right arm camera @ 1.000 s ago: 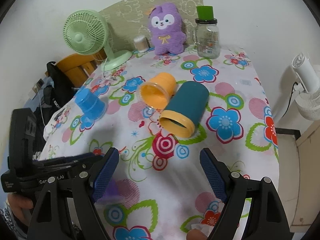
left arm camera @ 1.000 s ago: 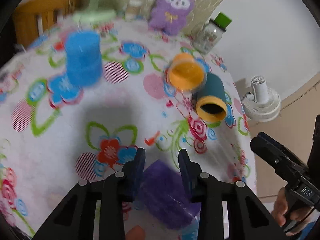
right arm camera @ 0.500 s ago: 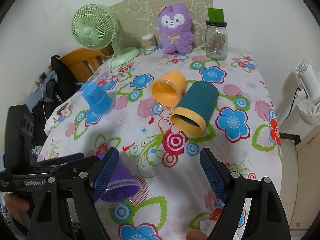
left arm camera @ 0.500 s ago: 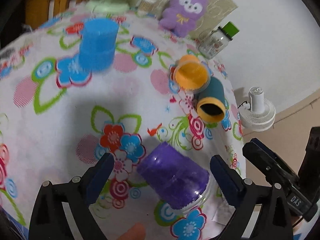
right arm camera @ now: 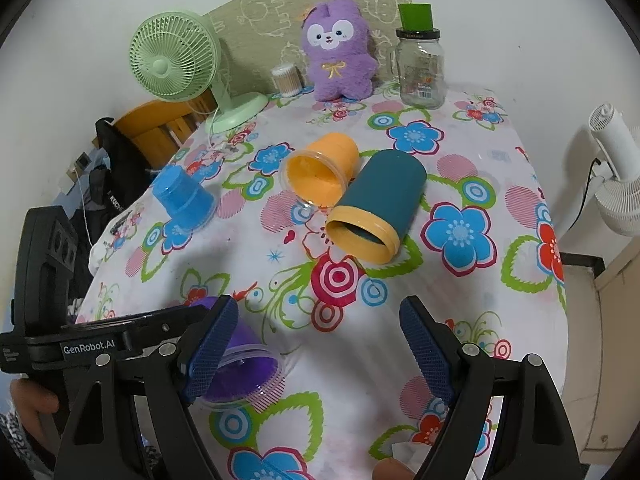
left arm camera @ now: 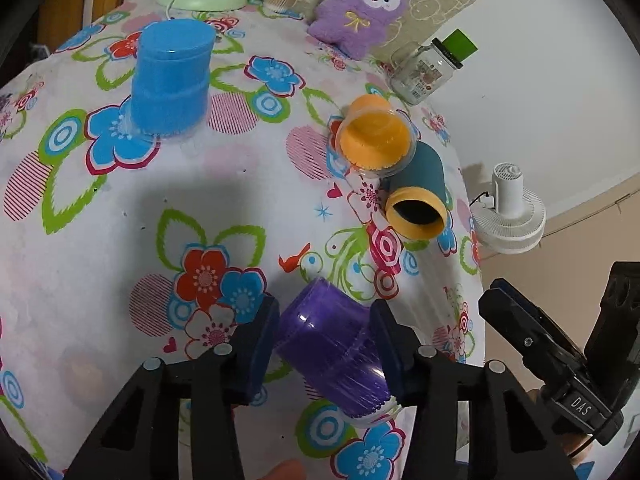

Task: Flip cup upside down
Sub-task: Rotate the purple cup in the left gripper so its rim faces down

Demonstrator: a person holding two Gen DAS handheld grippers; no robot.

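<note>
left gripper (left arm camera: 326,344) jaws closing around purple cup (left arm camera: 332,356), pads looking to be touching its sides, cup sitting base-up and tilted near table's front edge, right gripper (right arm camera: 320,344) hovering spread wide and empty, orange cup (right arm camera: 320,172) and teal cup (right arm camera: 380,208) lying sideways touching, blue cup (right arm camera: 182,198) standing inverted on floral tablecloth (right arm camera: 460,304)

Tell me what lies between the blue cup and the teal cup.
The orange cup, on its side, touching the teal cup, apart from the upside-down blue cup. Right wrist view shows it.

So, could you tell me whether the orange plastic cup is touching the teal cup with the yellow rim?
Touching: in the right wrist view the orange cup lies against the teal cup, no gap.
</note>
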